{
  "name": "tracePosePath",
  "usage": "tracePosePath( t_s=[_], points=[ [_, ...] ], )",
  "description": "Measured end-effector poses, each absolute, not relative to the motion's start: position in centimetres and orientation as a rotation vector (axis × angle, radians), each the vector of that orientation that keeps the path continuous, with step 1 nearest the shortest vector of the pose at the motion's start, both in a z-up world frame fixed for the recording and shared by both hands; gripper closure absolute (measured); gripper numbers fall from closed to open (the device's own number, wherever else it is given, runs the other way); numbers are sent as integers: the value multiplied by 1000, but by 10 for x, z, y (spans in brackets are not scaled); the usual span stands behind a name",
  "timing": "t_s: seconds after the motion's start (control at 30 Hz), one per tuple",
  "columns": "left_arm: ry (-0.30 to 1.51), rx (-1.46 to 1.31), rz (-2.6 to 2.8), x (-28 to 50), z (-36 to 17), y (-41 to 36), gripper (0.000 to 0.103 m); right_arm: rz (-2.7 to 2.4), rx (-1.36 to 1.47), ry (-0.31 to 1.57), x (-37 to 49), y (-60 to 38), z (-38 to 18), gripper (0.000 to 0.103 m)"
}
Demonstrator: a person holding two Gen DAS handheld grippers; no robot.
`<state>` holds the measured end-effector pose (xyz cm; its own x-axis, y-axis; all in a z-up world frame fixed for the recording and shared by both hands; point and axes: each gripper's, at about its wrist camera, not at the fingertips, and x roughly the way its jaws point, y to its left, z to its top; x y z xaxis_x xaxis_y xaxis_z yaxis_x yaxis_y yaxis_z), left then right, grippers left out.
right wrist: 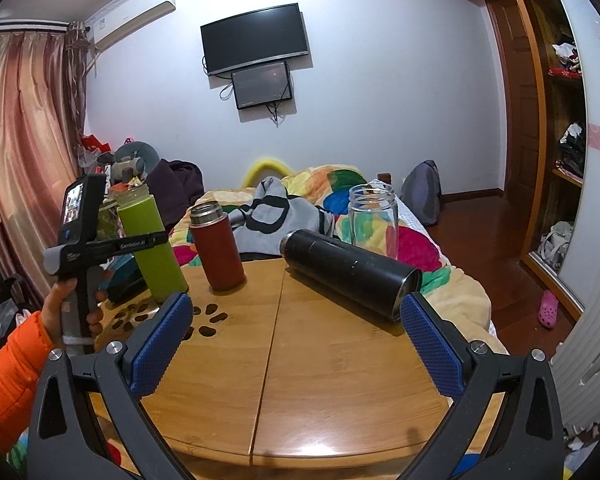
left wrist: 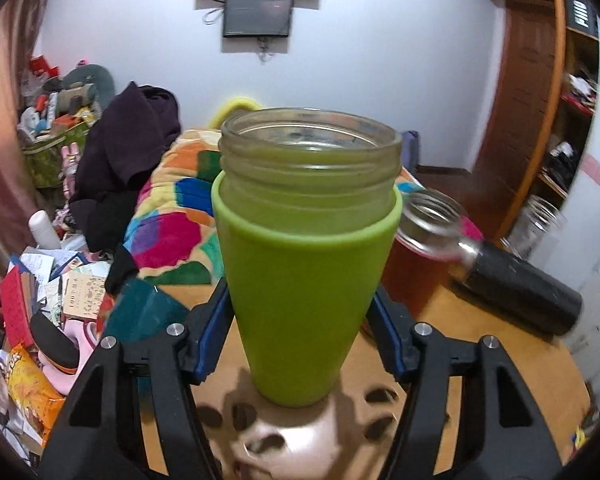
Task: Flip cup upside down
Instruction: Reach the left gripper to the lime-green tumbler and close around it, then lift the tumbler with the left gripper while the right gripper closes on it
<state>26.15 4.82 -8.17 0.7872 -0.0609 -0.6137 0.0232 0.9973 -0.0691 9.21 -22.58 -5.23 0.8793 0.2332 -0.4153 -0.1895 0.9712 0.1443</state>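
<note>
A glass cup in a green sleeve (left wrist: 304, 280) stands upright, mouth up, on the wooden table (left wrist: 480, 360). My left gripper (left wrist: 302, 332) is shut on its lower body, one blue pad on each side. In the right wrist view the same green cup (right wrist: 150, 248) is at the left, tilted slightly, with the left gripper (right wrist: 112, 246) clamped across it. My right gripper (right wrist: 296, 344) is open and empty above the table's (right wrist: 300, 380) middle front.
A red flask (right wrist: 218, 248) stands upright behind the green cup. A black flask (right wrist: 350, 270) lies on its side at the right. A clear glass jar (right wrist: 374, 220) stands at the far edge. A bed with a colourful quilt (right wrist: 340, 208) lies beyond.
</note>
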Motion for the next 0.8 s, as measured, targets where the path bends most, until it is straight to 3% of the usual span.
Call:
tracePosePath(
  t_s=[0.47, 0.8],
  points=[
    [626, 47, -420, 143, -68, -42, 40, 217, 81, 435, 75, -225, -54, 0],
    [600, 36, -428, 134, -68, -50, 40, 232, 84, 431, 70, -224, -57, 0]
  ],
)
